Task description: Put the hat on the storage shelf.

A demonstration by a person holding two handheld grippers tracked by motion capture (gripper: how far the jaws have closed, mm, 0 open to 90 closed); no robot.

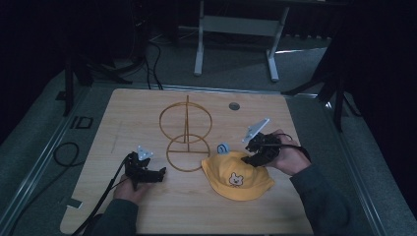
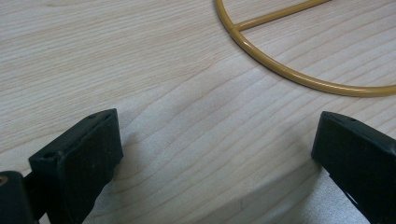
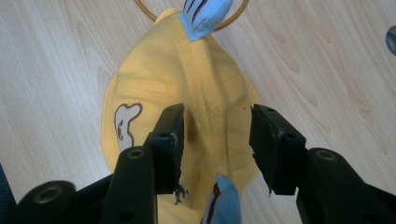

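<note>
The yellow cap lies flat on the bench, near the right side, just beside the gold wire stand. The right gripper is spread over its crown, not pinching. The left gripper rests spread and empty. Hanging the cap seems still undone.

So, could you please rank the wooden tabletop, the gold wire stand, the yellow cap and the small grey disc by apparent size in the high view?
1. Wooden tabletop, by far the largest.
2. and 3. Gold wire stand and yellow cap: too alike to rank.
4. Small grey disc, the smallest, though it lies farther from the camera.
</note>
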